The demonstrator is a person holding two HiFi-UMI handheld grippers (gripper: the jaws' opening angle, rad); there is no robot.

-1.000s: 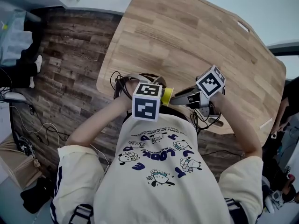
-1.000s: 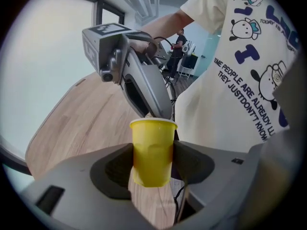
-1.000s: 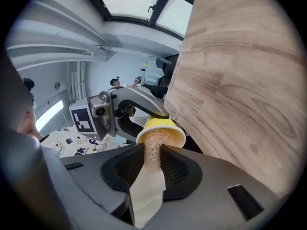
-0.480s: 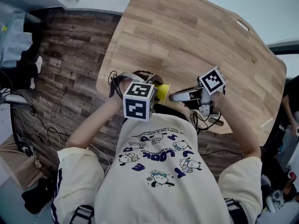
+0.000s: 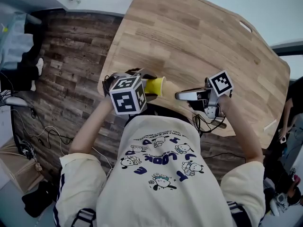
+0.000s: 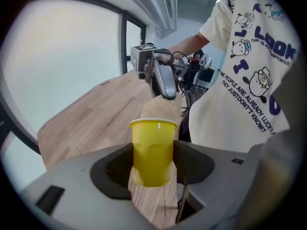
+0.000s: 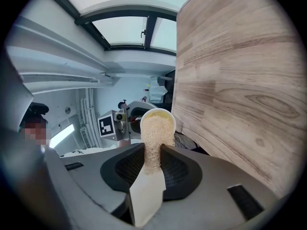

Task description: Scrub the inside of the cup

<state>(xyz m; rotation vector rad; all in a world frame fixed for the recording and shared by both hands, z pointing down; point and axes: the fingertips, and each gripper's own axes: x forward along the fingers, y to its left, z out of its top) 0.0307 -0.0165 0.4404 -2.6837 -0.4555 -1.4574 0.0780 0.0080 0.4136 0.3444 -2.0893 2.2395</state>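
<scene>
Main risk: the cup slips or crumples under the scrub load. The left tool [image 6: 153, 162] is clamped across the lower body of the small yellow plastic cup [image 6: 153, 135]. The thin wall looks slightly dented where the pads press, so a firmer push from the other side could buckle it further or squeeze the cup out of the pads. The cup is held in the air at the near edge of the light wooden worktop [image 5: 189, 32], close to the person's chest, lying nearly on its side with its mouth toward the right tool [image 7: 153, 169]. If it drops, it probably lands on the dark plank floor [image 5: 71, 56] rather than the worktop. The right tool is closed on the base of a beige scrubbing pad [image 7: 154, 131], where the pad meets its flat white handle [image 7: 146, 195]. That grip is narrow, so a sideways load could make the pad pivot in it. The pad looks nearly as wide as the cup mouth, so an off-centre entry could catch the rim and lever the cup round. Contents: the yellow inner wall shows above the pad in the right gripper view, and no liquid or residue can be made out. The pad tip sits at the mouth, but how far in it reaches I cannot tell.
</scene>
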